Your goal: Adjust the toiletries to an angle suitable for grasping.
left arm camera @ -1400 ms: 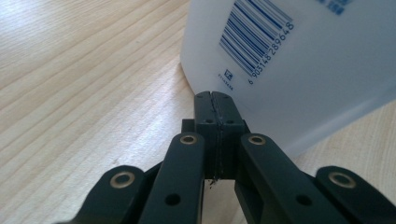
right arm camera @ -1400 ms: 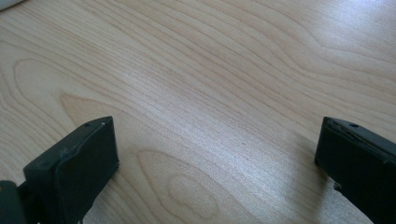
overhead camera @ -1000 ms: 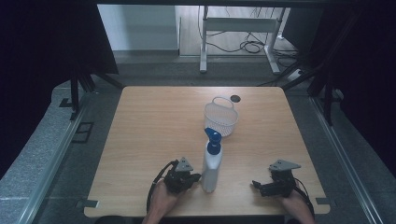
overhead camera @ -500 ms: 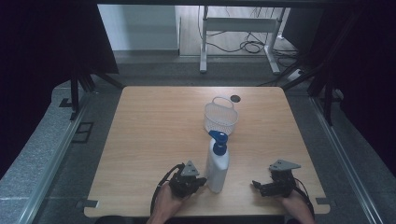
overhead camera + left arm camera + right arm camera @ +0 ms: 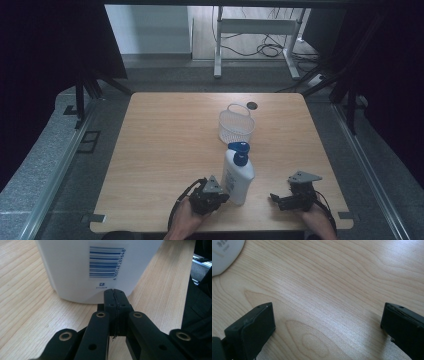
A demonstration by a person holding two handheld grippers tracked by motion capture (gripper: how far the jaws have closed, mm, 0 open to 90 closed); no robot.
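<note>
A white lotion bottle [image 5: 238,176] with a blue pump head stands upright near the table's front edge. My left gripper [image 5: 225,196] is shut with nothing between its jaws, and its closed tips [image 5: 113,291] sit against the foot of the bottle [image 5: 100,265], just below the barcode label. To the bottle's right, my right gripper [image 5: 275,200] rests low over the wood, jaws pointing left toward the bottle. In the right gripper view its jaws [image 5: 328,315] stand wide open over bare wood, and a curved edge of the bottle [image 5: 223,251] shows at the top left.
A small white wire basket [image 5: 236,126] stands behind the bottle, near the table's middle. A dark round disc [image 5: 251,105] lies at the far edge of the wooden table [image 5: 165,140]. Metal rails and dark curtains flank the table.
The left gripper has slid to the right along the front edge, and the bottle has shifted right with it, staying upright. The right gripper has kept still.
</note>
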